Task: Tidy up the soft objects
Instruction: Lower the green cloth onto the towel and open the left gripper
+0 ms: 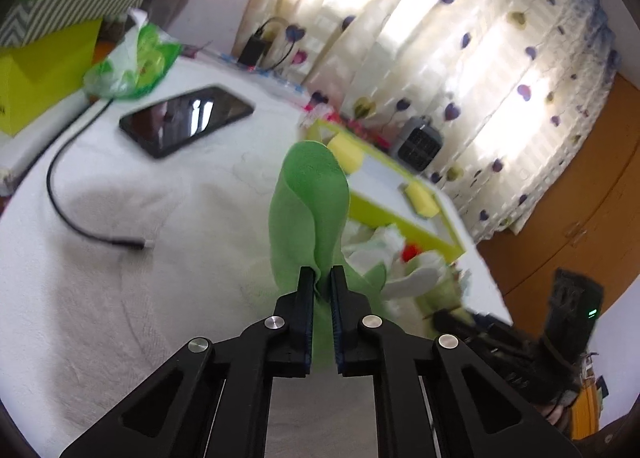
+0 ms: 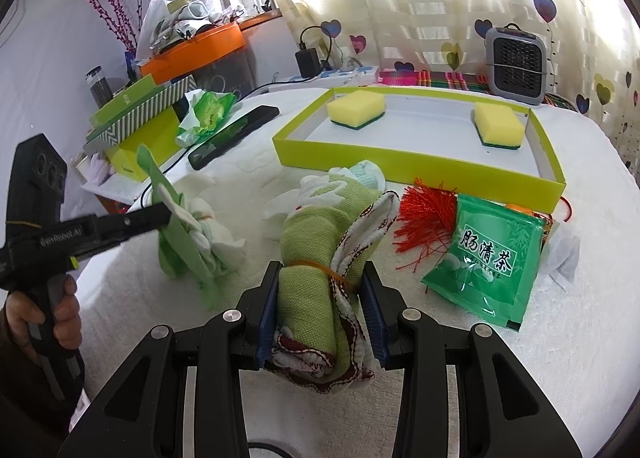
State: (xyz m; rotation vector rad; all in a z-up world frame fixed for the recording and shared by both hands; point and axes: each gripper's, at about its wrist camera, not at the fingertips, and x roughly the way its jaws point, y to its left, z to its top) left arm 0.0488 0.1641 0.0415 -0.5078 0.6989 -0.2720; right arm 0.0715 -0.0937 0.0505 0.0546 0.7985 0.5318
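The left gripper (image 1: 321, 278) pinches a green cloth (image 1: 308, 201) lifted above the white table (image 1: 120, 278); the right gripper (image 2: 320, 290) clamps a banded green towel roll (image 2: 320, 258) before the yellow-green tray (image 2: 420, 161) of sponges.

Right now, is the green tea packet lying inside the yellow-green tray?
No, the green tea packet lies on the white cloth in front of the tray, which holds only two sponges.

Sunlit heart-print curtains (image 2: 420, 9), white wall (image 2: 52, 49), wooden cabinet (image 1: 580, 193)
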